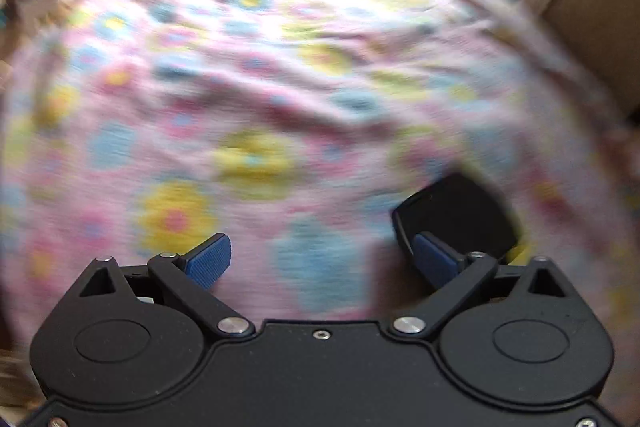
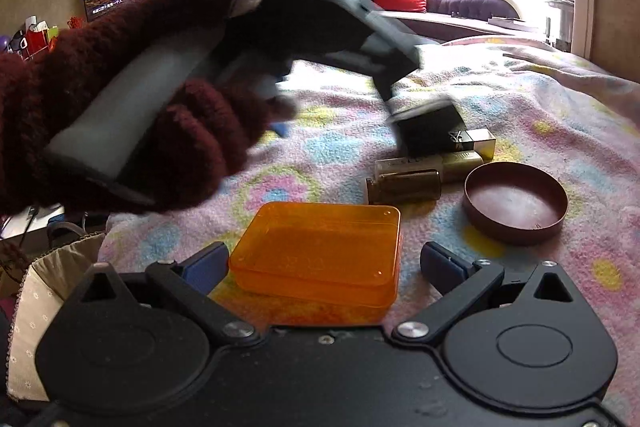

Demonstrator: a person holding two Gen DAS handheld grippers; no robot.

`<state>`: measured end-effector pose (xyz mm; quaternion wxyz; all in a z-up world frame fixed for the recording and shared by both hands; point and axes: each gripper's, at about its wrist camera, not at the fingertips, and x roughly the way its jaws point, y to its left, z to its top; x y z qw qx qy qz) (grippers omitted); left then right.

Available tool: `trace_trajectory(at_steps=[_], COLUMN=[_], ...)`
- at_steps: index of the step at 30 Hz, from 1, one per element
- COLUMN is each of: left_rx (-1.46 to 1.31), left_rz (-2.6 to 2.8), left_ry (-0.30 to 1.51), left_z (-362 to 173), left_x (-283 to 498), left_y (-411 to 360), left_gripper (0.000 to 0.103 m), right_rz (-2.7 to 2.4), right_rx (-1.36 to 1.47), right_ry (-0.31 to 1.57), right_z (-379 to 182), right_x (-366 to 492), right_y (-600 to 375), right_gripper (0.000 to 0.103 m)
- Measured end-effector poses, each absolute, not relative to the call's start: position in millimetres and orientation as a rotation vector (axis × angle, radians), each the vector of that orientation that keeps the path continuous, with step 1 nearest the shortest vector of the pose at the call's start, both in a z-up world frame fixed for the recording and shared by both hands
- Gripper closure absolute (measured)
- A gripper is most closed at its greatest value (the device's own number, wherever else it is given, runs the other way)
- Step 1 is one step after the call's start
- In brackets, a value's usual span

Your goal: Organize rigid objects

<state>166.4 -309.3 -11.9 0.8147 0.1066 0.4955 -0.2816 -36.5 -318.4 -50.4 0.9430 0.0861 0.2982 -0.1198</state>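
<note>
Nearest the lens in the right wrist view, the right tool [image 2: 322, 261] has its blue pads spread wide on either side of an orange plastic box [image 2: 320, 251] lying on the flowered bedspread [image 2: 540, 115]; the pads do not touch it. At the left of that frame a hand in a dark red knitted glove [image 2: 132, 99] grips the handle of the left tool [image 2: 404, 95], which reaches toward the centre and is motion-blurred. Its tip sits at a black box [image 2: 434, 131], but whether it touches cannot be told. Just right of the black box lies a gold tube [image 2: 478, 139], below it a second gold tube [image 2: 432, 165] and a dark brown bottle [image 2: 404, 187] on its side. At the right, a round dark red lid [image 2: 516, 203] rests open side up.

Seen from the left wrist, blurred, the left tool [image 1: 322, 261] is spread open above the bedspread [image 1: 280, 67], with the black box [image 1: 460, 219] against its right-hand pad [image 1: 434, 259], not clamped.
</note>
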Motion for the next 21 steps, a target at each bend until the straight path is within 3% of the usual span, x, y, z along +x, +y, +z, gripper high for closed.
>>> trace_trajectory(at_steps=[1, 2, 8, 15, 21], left_rx=[0.325, 0.391, 0.333, 0.423, 0.326], left_rz=[-0.546, -0.511, -0.582, -0.63, -0.645], left_ry=[1.063, 1.069, 1.069, 1.018, 1.048], left_z=[-18, -25, -24, -28, -32], left_x=[167, 167, 163, 146, 145], left_y=[-312, -311, -278, -255, -228], left_gripper=[0.023, 0.018, 0.018, 0.011, 0.01], right_rz=[-0.244, -0.243, -0.225, -0.311, -0.42], right_rx=[0.177, 0.179, 0.282, 0.532, 0.627], right_ry=[0.607, 0.606, 0.558, 0.375, 0.255], right_z=[-50, -50, -47, -47, -49], right_x=[-37, -37, -43, -67, -82], right_y=[-319, -319, -335, -379, -395], right_gripper=[0.001, 0.001, 0.001, 0.001, 0.0])
